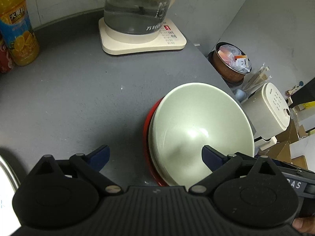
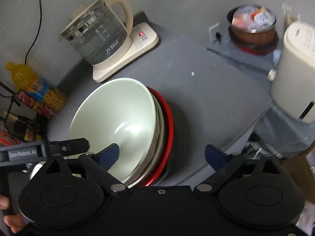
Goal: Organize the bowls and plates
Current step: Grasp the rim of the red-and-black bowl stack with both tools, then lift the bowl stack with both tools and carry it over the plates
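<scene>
Glass kettle on base; juice bottle near wall.

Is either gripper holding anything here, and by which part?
Nothing is held. The left gripper and right gripper are both open above the stack, neither closed on the white bowl.

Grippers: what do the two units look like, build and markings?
Both match: the left gripper and right gripper have matte black ribbed bodies, two round textured hubs, black linkage arms with silver pivot pins, and navy blue finger pads. A grey bar printed "GenRobot.AI" shows beside the right one.
</scene>
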The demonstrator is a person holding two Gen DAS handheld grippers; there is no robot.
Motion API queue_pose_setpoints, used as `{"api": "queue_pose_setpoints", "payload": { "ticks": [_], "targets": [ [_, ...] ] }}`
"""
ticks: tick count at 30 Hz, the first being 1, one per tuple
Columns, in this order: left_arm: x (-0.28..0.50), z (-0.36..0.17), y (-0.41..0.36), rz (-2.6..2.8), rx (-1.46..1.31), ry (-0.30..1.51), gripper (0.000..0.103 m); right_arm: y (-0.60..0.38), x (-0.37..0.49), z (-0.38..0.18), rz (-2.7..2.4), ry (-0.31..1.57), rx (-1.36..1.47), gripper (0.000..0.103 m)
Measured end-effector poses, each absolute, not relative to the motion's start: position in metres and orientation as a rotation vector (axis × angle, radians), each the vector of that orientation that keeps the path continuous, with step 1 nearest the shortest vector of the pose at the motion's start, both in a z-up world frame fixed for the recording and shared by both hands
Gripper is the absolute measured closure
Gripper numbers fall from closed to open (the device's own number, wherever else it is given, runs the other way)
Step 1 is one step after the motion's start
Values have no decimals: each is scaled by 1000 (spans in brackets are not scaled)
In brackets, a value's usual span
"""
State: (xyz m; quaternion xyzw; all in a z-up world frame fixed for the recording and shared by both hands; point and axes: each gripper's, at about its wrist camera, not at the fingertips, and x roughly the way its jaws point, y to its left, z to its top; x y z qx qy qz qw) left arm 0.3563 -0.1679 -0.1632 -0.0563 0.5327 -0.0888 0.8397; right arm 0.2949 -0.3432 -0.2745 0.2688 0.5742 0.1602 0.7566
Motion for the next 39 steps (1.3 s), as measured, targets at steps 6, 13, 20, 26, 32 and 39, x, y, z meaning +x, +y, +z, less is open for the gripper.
{"api": "queue_pose_setpoints", "payload": {
  "ticks": [6, 13, 20, 26, 32, 39],
  "targets": [
    [361, -181, -166, -180, -177, 1162, 11, -340, 306, -295, 367, 1307, 614, 31],
    [367, -203, -155, -151, -300, 1238, 45, -337, 312, -311, 413, 1350, 646, 45],
    [371, -217, -147, -137, -438, 1284, 68, -333, 324, -319, 453, 1386, 673, 55],
    [370, -219, -135, -133, -501, 1294, 73, -330, 325, -318, 466, 1388, 638, 59],
    [370, -217, -140, -133, -464, 1278, 73, -333, 324, -318, 472, 1380, 657, 64],
    [370, -207, -135, -142, -461, 1254, 73, -327, 324, -308, 494, 1364, 659, 65]
  ]
}}
